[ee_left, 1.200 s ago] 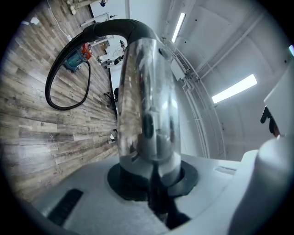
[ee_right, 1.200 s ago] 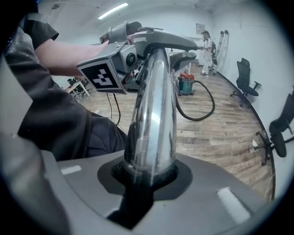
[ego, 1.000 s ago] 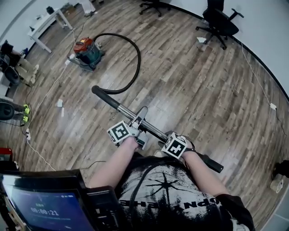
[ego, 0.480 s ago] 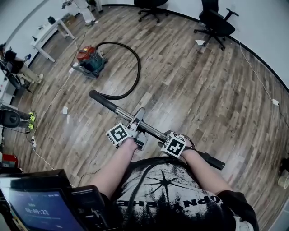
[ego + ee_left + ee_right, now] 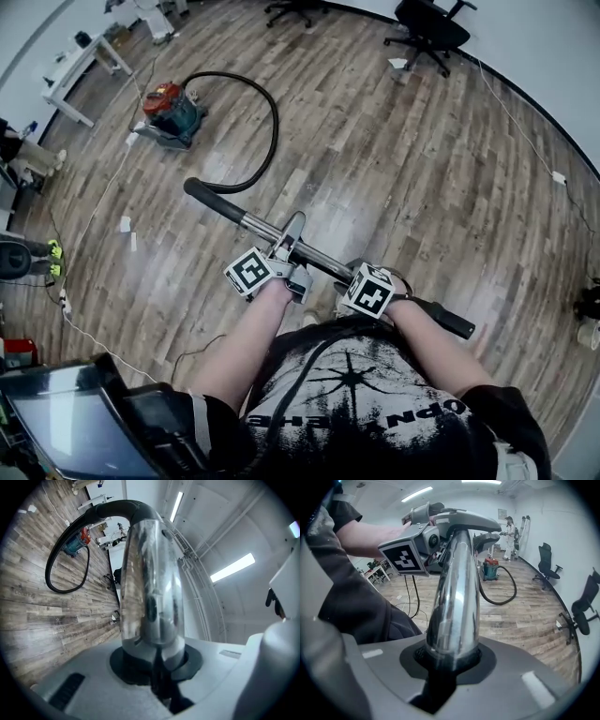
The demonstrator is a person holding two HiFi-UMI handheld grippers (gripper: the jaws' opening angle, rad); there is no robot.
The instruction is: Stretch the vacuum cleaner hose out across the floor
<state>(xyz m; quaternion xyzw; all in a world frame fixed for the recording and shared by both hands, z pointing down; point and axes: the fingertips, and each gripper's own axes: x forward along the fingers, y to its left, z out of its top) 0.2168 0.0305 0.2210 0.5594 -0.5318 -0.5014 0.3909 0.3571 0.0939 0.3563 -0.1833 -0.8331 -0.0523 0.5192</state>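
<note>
1. Closest to me is the person's black shirt. Its pale print runs upside down and is cut off by the frame, so I can't read it.
2. The screen at the lower left is washed out by glare, and no figures are legible.
3. The left gripper is clamped on the steel wand, with a jaw pressing on each side. Its marker cube carries only a black-and-white pattern, no words.
4. The right gripper is just beside it, towards the wand's black end, and is likewise closed round the tube. The hand holding it is mostly hidden under the gripper's cube.
5. The wand is held off the floor at a slant. Its far end runs into a black grip.
6. From that grip the hose lies on the floor in a wide curl, not straight, and runs back to the vacuum.
7. The vacuum has a red top and a teal body. Any brand on it is too small to make out.
8. Farther off, a white worktop stands near the left edge.
9. A chair stands by the wall, and another is cut off at the top edge.
</note>
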